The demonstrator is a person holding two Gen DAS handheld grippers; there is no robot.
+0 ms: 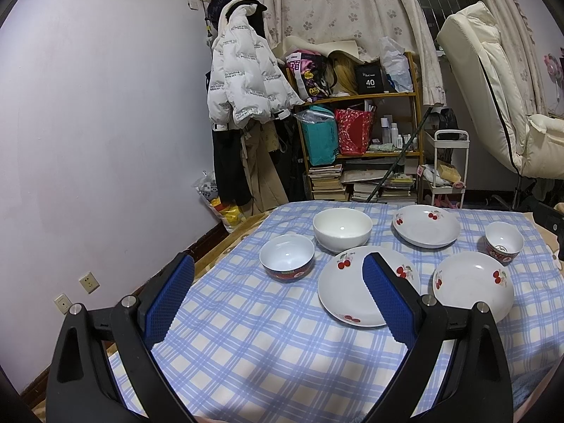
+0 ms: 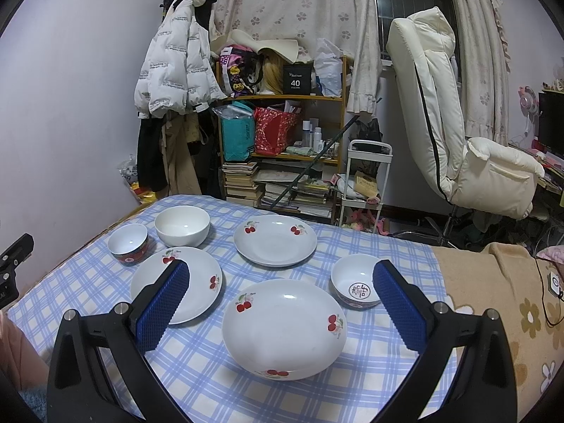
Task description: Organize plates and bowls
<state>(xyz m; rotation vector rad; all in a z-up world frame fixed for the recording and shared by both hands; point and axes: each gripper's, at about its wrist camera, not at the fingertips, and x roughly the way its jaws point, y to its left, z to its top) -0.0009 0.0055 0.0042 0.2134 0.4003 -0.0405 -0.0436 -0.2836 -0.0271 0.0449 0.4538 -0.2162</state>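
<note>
Three white cherry-print plates lie on the blue checked cloth: a near one, a left one and a far one. A plain white bowl, a red-rimmed small bowl and a patterned small bowl stand around them. My right gripper is open above the near plate. My left gripper is open above the cloth, in front of the red-rimmed bowl and beside the left plate. Both are empty.
The cloth covers a low surface with a tan flowered blanket at its right. Behind stand a cluttered shelf, hanging coats, a small white cart and a cream reclining chair.
</note>
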